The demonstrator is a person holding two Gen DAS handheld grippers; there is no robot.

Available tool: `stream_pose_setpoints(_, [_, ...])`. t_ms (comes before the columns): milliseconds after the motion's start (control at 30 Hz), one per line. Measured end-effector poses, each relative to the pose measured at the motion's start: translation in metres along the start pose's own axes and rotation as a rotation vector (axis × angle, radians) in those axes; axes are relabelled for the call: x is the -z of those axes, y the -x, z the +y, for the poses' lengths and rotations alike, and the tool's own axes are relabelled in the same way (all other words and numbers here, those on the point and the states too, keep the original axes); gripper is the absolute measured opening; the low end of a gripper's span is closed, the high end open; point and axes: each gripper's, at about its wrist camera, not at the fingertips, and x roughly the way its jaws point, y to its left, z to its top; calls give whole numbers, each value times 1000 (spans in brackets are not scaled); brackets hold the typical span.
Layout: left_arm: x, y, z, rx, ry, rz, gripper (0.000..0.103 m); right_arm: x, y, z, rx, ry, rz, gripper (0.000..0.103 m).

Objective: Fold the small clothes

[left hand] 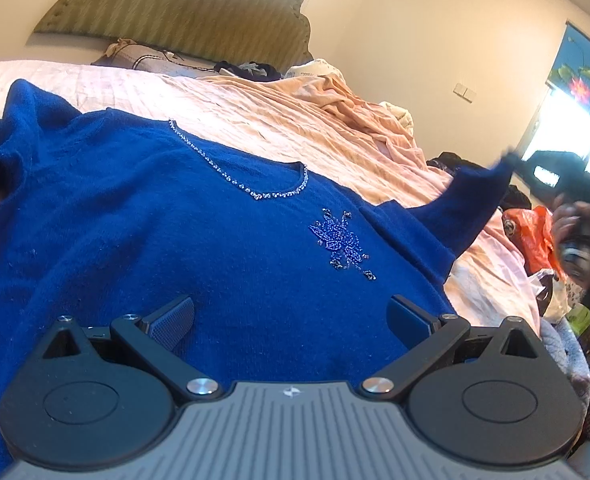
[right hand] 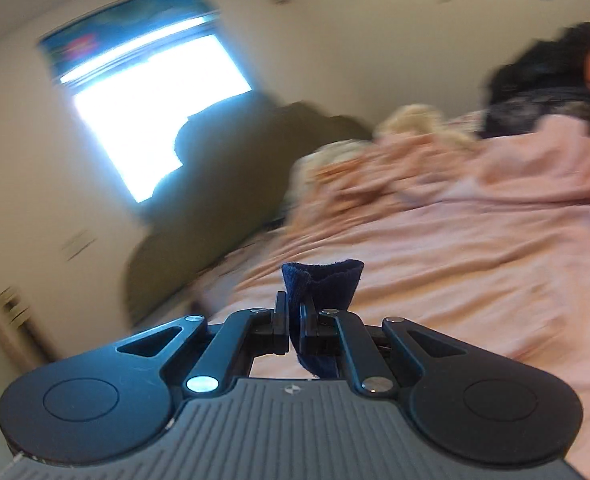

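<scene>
A blue knit sweater (left hand: 183, 240) with a beaded neckline and a beaded flower lies face up on the bed. My left gripper (left hand: 291, 316) hovers open just over its lower chest, nothing between the fingers. The sweater's right sleeve (left hand: 475, 196) is lifted off the bed toward the right, where a blurred hand holds the other gripper. In the right wrist view my right gripper (right hand: 295, 312) is shut on the dark blue sleeve cuff (right hand: 327, 284), which sticks up past the fingertips above the pink sheet. That view is motion-blurred.
The pink bedsheet (left hand: 295, 120) is rumpled toward the right. A green padded headboard (left hand: 183, 8) and a pillow (left hand: 143, 58) stand at the far end. An orange plastic bag (left hand: 535, 236) and dark clothes pile at the bed's right side. A bright window (right hand: 155, 108) is in the wall.
</scene>
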Motion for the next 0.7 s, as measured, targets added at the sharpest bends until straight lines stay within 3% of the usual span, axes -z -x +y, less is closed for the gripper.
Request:
stream_pose_setpoints(133, [0,1,2,8,12,-3,103,75,-27,84,-173,1,160,9])
stream_pose_setpoints(233, [0,2,4,15,21,-5,103,146,-56,119,-169,-10,280,9])
stream_pose_setpoints(300, [0,3,5,22,28,-6,103,182,-67,131,-82,48,332,21])
stream_pose_setpoints(333, [0,3,6,27,34,-7,103,192,-65,133,-40,68,345,33])
stream_pose_setpoints(367, [0,3,7,32,41,-8,103,197,-57,129,-27,55,338,37])
stream_pose_setpoints(433, [-1,4,10,42,54,-11,103,197,-28,114,-44,-32,279,37])
stream_pose_setpoints(533, [-1,4,10,46,60,-12,103,201,16,93,3,-33,239,37])
stream_pose_setpoints(700, [-1,3,9,38,49,-8,103,224,47,59,100,-41,272,41])
